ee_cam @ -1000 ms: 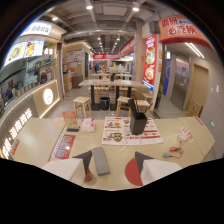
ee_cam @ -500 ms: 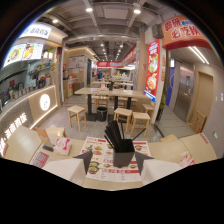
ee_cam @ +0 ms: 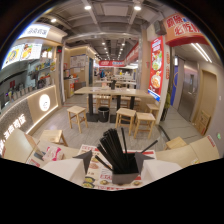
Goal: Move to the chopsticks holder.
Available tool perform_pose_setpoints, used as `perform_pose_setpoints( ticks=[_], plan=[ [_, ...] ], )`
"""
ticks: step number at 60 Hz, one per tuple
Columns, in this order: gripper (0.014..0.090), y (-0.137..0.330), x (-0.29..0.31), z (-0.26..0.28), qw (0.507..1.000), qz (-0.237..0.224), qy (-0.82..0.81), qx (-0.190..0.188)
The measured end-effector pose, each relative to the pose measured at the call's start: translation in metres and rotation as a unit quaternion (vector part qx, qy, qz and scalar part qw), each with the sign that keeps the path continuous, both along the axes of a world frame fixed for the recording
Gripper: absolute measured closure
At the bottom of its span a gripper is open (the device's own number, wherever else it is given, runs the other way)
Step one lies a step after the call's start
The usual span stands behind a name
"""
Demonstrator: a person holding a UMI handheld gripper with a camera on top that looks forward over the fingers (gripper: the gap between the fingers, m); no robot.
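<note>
The hand-held gripper (ee_cam: 112, 159) is spread wide, its two dark fingertips (ee_cam: 83, 158) flanking one dark square chopsticks holder (ee_cam: 123, 175) that stands between them with gaps either side, gripping nothing. Its many black chopsticks (ee_cam: 114, 146) fan upward, slightly tilted. The holder sits on one printed menu sheet (ee_cam: 95, 176) on the pale desk (ee_cam: 172, 167); its writing is unreadable. Beyond the holder stand wooden stools (ee_cam: 76, 116).

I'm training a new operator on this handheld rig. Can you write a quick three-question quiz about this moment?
1. True or false: the chopsticks holder stands between the fingers of the tool.
2. What colour are the chopsticks? A) black B) red C) white
3. What printed thing lies under the holder?

Key: 1. True; there are gaps at both sides, so the tool is open. 2. A. 3. A menu sheet with food pictures, on the table.
</note>
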State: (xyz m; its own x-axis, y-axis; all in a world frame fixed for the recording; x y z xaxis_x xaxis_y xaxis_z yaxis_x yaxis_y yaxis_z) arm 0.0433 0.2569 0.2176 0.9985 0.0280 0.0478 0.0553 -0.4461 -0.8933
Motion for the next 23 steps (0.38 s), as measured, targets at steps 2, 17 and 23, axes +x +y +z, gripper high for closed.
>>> perform_pose_setpoints(
  ticks=[2, 17, 23],
  plan=[
    [0.0204, 0.0019, -0.0007, -0.0007, 1.000, 0.000, 0.001, -0.001],
    [0.0204, 0.0045, -0.0001, -0.0029, 1.000, -0.003, 0.001, -0.002],
    [0.0205, 0.0024, -0.0040, -0.0018, 1.000, -0.003, 0.005, -0.001]
  ],
)
